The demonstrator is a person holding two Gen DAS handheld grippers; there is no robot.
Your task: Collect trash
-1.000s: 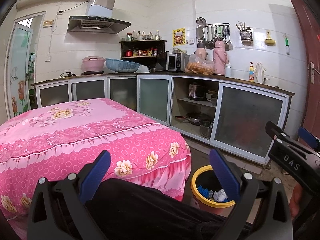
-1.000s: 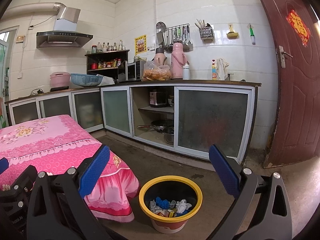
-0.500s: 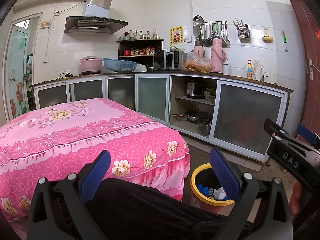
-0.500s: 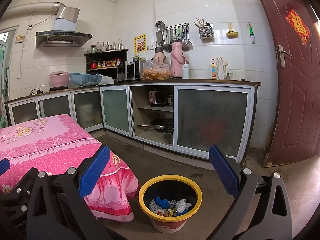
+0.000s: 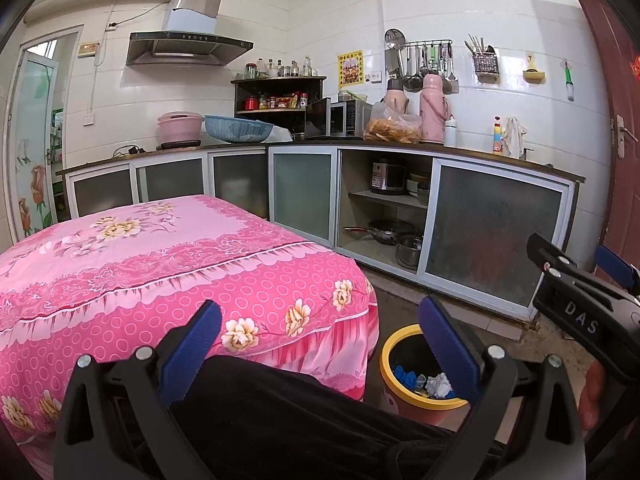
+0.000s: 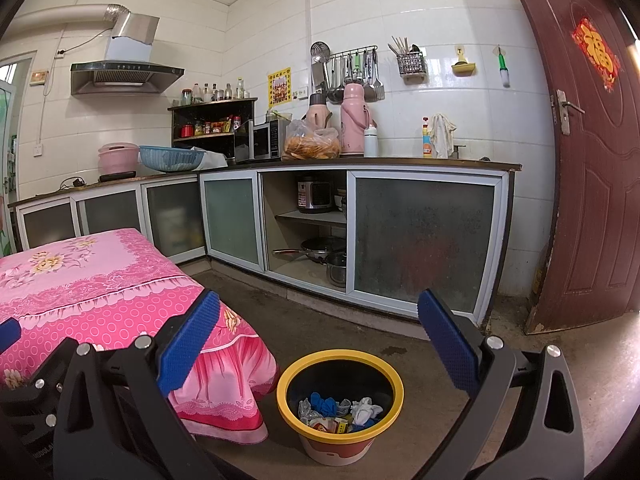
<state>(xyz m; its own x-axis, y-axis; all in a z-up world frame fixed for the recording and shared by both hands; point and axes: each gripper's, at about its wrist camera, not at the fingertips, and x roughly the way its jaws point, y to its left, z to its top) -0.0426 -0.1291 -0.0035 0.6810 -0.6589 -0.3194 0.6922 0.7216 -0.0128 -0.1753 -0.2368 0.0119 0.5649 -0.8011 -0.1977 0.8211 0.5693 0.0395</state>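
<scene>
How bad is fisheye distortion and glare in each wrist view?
Left wrist: heavy barrel bend, dark corner vignette, door edge curves; tile wall bright but readable. Right wrist: same bend, door bows; soft sheen on tiles, bin contents sharp. Both grippers in focus, no motion blur.

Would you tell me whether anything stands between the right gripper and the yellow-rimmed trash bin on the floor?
Nothing visible does: the right gripper, open and empty, looks straight down at the trash bin across bare floor.
</scene>
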